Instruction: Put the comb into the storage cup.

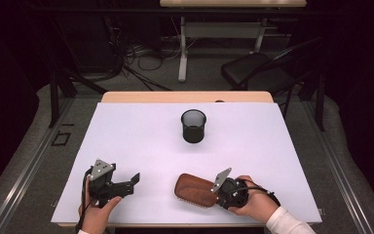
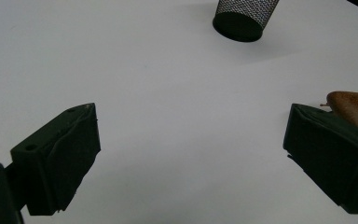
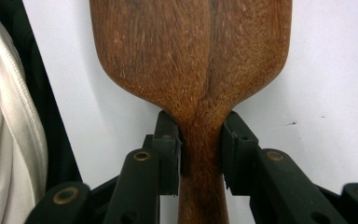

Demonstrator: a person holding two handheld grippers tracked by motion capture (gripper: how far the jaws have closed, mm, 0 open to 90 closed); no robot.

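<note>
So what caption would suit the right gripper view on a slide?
Right hand-held gripper closes on the neck of a wooden hairbrush lying on the white table.

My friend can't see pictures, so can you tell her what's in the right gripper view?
A wooden hairbrush lies back-up on a white table, and the right gripper has its two black jaws around the brush's narrow neck. A bit of white sleeve shows at the left edge.
</note>
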